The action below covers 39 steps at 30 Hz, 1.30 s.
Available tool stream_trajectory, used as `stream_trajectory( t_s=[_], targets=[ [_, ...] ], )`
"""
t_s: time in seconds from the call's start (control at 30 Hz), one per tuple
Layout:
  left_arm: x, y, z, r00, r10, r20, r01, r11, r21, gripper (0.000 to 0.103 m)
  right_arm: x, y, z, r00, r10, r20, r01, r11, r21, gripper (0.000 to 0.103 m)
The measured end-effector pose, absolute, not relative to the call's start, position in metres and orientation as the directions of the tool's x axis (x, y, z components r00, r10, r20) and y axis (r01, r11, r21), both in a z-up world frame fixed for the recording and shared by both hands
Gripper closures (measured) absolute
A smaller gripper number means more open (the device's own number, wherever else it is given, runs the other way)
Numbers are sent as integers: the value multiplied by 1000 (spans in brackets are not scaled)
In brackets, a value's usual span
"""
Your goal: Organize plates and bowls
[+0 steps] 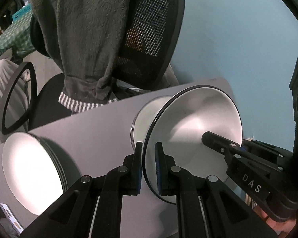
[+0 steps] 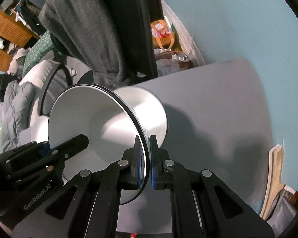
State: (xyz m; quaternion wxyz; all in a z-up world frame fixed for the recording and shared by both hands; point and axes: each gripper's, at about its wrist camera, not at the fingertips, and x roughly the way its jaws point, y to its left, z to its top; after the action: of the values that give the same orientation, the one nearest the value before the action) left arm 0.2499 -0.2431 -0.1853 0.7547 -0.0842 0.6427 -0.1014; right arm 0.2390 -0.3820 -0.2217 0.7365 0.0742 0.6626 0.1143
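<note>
Both the left gripper (image 1: 149,152) and right gripper (image 2: 146,148) pinch one white bowl's (image 1: 192,123) rim (opposite edges) above the table (image 1: 93,123).

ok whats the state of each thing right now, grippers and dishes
left gripper: shut on the rim of the black-rimmed plate
right gripper: shut on the opposite rim of that plate
black-rimmed plate: held by both grippers, off the table
stack of plates: resting on the table
white bowl: on the table, behind the held plate
</note>
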Motion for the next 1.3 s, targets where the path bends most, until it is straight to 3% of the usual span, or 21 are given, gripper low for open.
stream_trajectory(
  t_s=[0.4,0.83,1.3],
  targets=[
    [261,-255,-215,103,-199,-975,49,980,-195,93,256,-388,-250,22,274,-961,-38,961,273,96],
    [266,-248,-222,51,-248,-968,19,969,-247,92,268,-391,-260,-17,283,-959,-34,958,284,95],
    [263,-247,-204,60,-223,-973,34,975,-222,73,267,-384,-247,9,235,-972,-65,970,234,85]
  ],
)
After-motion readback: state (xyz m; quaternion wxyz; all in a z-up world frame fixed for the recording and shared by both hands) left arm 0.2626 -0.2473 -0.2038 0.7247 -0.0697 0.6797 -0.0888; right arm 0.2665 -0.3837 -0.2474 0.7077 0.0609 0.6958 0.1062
